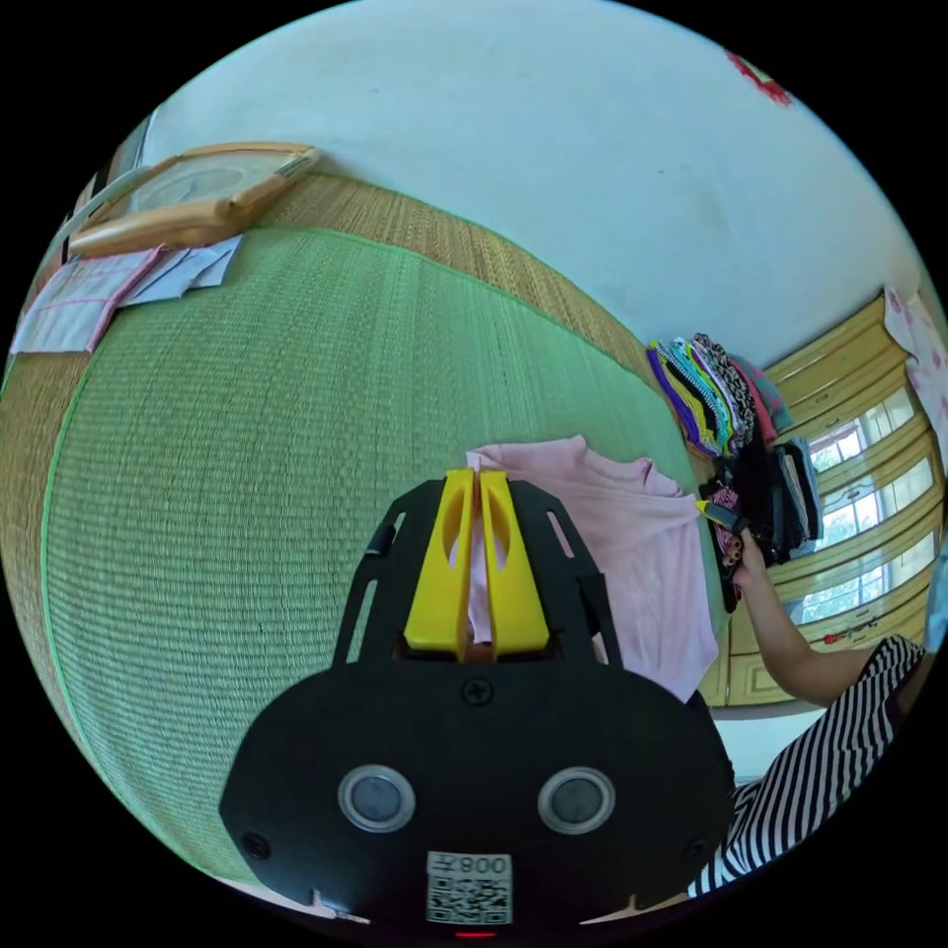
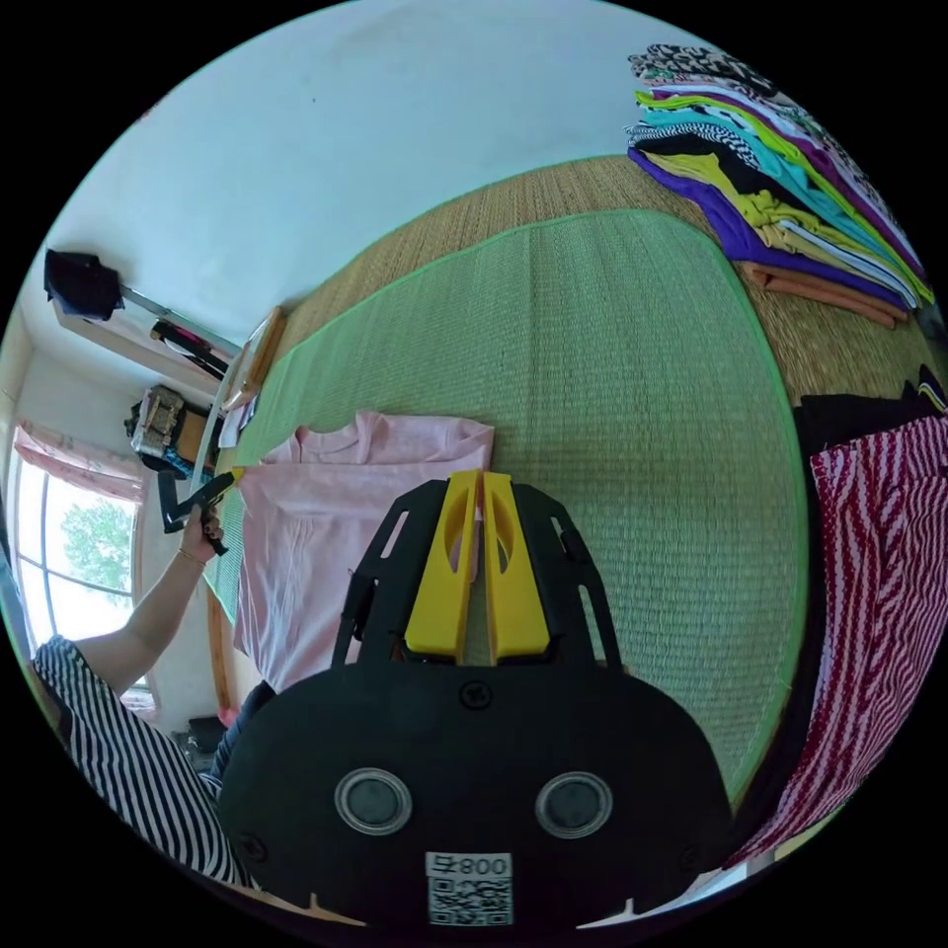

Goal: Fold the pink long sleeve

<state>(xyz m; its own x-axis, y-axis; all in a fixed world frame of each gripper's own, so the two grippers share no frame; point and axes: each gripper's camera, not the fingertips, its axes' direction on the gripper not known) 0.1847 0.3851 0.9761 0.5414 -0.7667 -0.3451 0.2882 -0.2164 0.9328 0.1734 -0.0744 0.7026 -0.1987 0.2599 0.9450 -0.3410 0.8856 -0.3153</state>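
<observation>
- Where the pale wall [image 1: 553, 128] meets the bed, a green woven mat [image 1: 296, 415] takes up most of the space, with a band of brown straw matting [image 2: 553, 193] running along its far edge.
- Over by the windows [image 1: 869, 513] stand yellow wooden cabinets [image 1: 849, 355], and daylight comes in through the panes.
- At one end of the mat sits a stack of folded clothes [image 2: 790, 197] in purple, yellow, teal and patterned layers; beside it a red-and-white striped cloth [image 2: 879, 612] hangs over something dark.
- At the other end lies a wooden-framed tray [image 1: 188, 197] with some pale sheets [image 1: 109, 286] next to it; whether the tray holds anything I cannot tell.
- The pink long sleeve [image 2: 326, 533] lies spread on the near part of the mat, its neckline towards the wall and its body draping over the mat's near edge.
- Its fabric looks soft and lightly creased, a plain pale pink.
- The left gripper [image 1: 478, 479] has its yellow jaws pressed together on one upper corner of the garment, pink cloth pinched between them.
- The right gripper [image 2: 480, 479] is likewise clamped on the opposite upper corner.
- A person in a black-and-white striped top [image 2: 118, 750] holds both tools.
</observation>
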